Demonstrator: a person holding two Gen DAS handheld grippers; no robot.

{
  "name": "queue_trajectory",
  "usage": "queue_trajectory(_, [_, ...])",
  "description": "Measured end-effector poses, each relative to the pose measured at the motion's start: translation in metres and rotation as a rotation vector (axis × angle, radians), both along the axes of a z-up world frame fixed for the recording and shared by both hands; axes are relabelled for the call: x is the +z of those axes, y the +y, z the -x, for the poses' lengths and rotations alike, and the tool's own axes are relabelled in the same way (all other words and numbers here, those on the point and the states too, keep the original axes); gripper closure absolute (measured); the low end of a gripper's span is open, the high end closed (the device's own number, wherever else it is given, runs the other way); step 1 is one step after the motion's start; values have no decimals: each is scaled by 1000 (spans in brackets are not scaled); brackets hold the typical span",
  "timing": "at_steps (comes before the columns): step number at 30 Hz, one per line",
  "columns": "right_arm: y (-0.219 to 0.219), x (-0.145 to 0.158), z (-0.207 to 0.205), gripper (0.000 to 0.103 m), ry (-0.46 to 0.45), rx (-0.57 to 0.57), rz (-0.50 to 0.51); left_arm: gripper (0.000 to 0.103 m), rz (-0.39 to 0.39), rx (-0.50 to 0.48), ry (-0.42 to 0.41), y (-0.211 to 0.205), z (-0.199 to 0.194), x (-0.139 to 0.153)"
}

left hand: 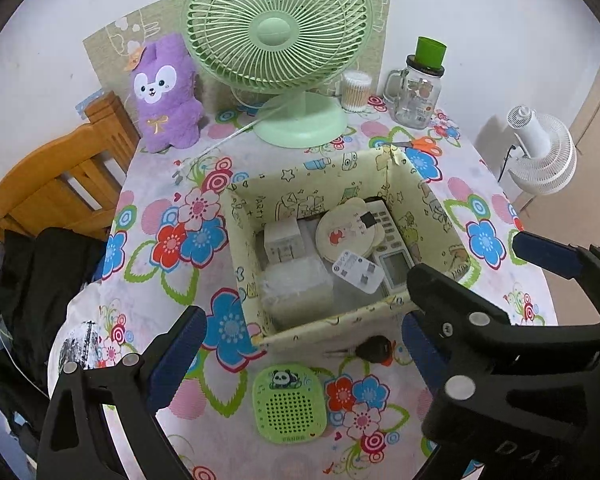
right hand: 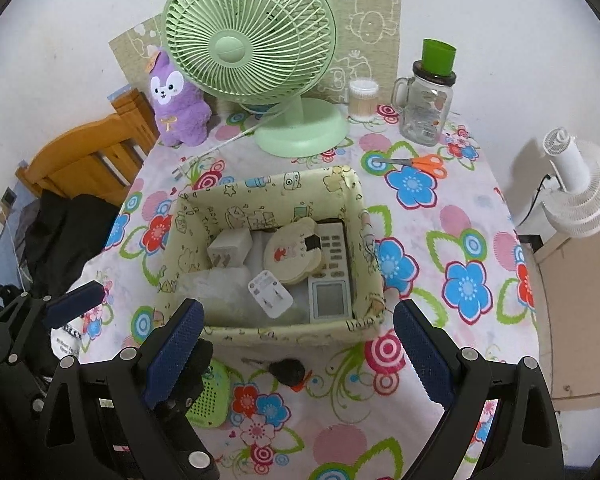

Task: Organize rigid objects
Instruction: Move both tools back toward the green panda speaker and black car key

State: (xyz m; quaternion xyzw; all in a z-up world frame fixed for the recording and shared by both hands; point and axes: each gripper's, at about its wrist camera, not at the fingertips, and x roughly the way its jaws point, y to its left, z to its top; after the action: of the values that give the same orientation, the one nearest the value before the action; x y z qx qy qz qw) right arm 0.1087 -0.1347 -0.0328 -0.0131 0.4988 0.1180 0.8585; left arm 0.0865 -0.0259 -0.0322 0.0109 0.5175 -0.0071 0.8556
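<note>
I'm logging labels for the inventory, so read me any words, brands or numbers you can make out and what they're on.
"DA": white letters on the black right gripper body, cut off by the frame edge.
Green square panda speaker: lettering along its bottom edge, too small to read.
White flat charger label in the yellow fabric box: too small.
Grey remote control buttons: blurred.
</note>
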Motion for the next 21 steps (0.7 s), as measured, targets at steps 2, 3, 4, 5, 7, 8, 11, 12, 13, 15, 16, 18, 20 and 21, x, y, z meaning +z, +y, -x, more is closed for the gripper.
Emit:
queue_trajectory(2, [-1, 0, 5, 6, -3, -6, 1, 4, 4, 0, -1, 1, 5, 0])
queue_trajectory(3, [-2, 1, 8, 6, -5, -9, 1, 4, 5, 1, 0, 1, 6, 0])
queue_trajectory(4, [-3, 1, 10, 6, -6, -11, 1, 4, 7, 0, 0, 1, 8, 0])
queue_trajectory(5, [-4, 1, 12, 6, -7, -13, 1, 4, 9, -1, 1, 2, 10, 1])
queue_trajectory(7, [-4, 2, 16, 6, -12, -15, 3, 4, 11, 0, 2, 2, 13, 1])
queue_trajectory(8, [-5, 3, 18, 6, -15, -16, 5, 4, 14, 3, 3, 3, 15, 1])
queue_trajectory(11, [-5, 4, 25, 6, -22, -16, 2, 4, 25, 10, 2, 4, 21, 2])
queue_trajectory(12, [-5, 4, 27, 6, -24, -16, 2, 4, 24, 11, 3, 4, 23, 1])
queue_trajectory(13, [-6, 3, 30, 6, -26, -16, 5, 4, 23, 10, 5, 4, 25, 0])
queue_trajectory(15, [-6, 3, 32, 6, -26, -16, 7, 4, 23, 8, 11, 5, 26, -2])
queue_trajectory(16, [-7, 3, 35, 6, -26, -17, 6, 4, 23, 7, 12, 5, 28, -3])
queue_trajectory(18, [-7, 2, 37, 6, -28, -18, 4, 4, 22, 6, 14, 5, 31, -4])
queue_trajectory(20, [-8, 0, 42, 6, -34, -22, 5, 4, 25, 4, 14, 5, 34, -5])
queue_trajectory(21, [-9, 0, 44, 6, -41, -26, 7, 4, 26, 4, 15, 5, 34, -6])
